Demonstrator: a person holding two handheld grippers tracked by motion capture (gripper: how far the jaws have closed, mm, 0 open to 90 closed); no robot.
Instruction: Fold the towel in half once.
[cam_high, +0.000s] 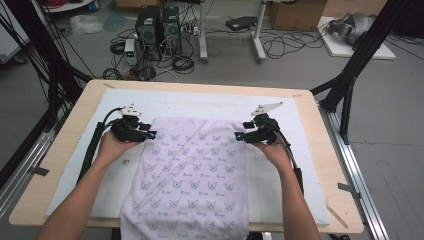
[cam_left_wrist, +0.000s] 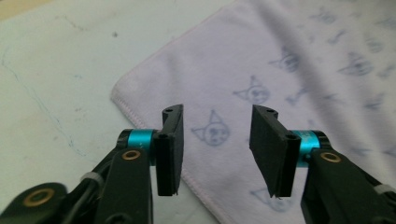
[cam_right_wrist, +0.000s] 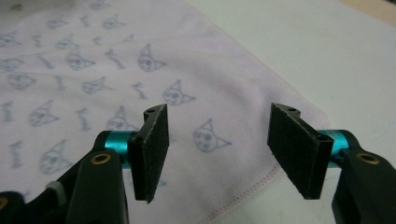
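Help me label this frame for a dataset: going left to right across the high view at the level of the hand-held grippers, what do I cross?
Wooden table edge → white mat → left hand-held gripper → printed towel → right hand-held gripper → white mat → wooden table edge.

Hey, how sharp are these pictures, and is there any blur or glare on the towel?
High view: even light, no glare, towel print soft but readable. Left gripper view: left gripper sharp, towel's far prints blurred. Right gripper view: right gripper crisp, prints blur toward the top left.
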